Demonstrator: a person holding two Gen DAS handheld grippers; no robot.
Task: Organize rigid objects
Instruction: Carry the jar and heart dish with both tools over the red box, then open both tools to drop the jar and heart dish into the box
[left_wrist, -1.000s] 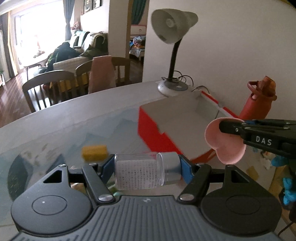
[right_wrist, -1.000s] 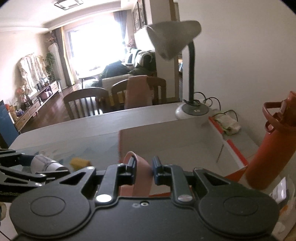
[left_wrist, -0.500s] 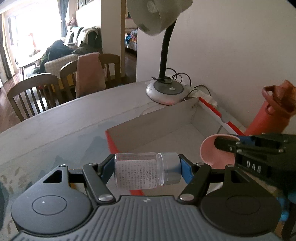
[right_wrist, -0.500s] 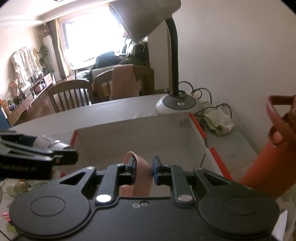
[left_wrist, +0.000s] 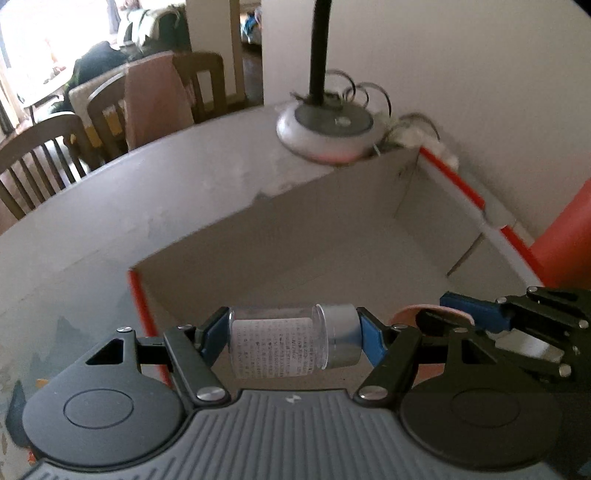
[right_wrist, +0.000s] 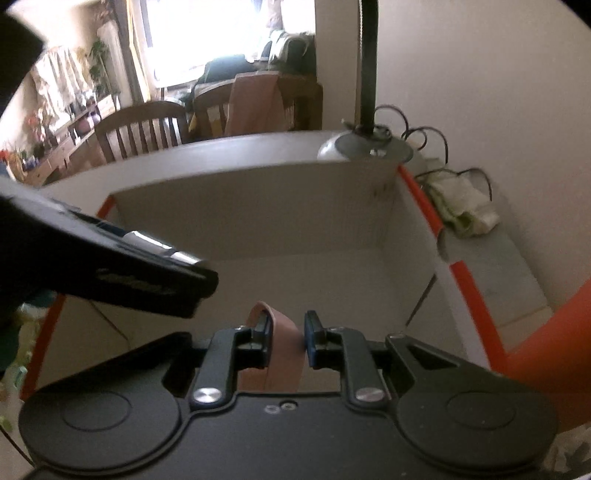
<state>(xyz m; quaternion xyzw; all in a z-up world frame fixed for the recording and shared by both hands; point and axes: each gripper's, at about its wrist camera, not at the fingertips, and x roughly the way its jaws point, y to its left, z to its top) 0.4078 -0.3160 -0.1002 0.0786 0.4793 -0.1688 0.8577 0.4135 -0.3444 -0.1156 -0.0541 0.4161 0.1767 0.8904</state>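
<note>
The left gripper (left_wrist: 293, 338) clamps a clear bottle (left_wrist: 291, 341) sideways (silver cap rightward) above the open box (left_wrist: 332, 221). The right gripper (right_wrist: 286, 338) pinches a pink piece (right_wrist: 280, 350) over it.

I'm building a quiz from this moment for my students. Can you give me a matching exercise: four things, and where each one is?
Things:
1. clear plastic bottle with silver cap
2. pink flat plastic piece
3. round grey-and-white lamp base
4. red-edged cardboard box

Places:
a. behind the box's far wall
b. beneath both grippers
c. in the left gripper
d. in the right gripper

Pairs: 1-c, 2-d, 3-a, 4-b
</note>
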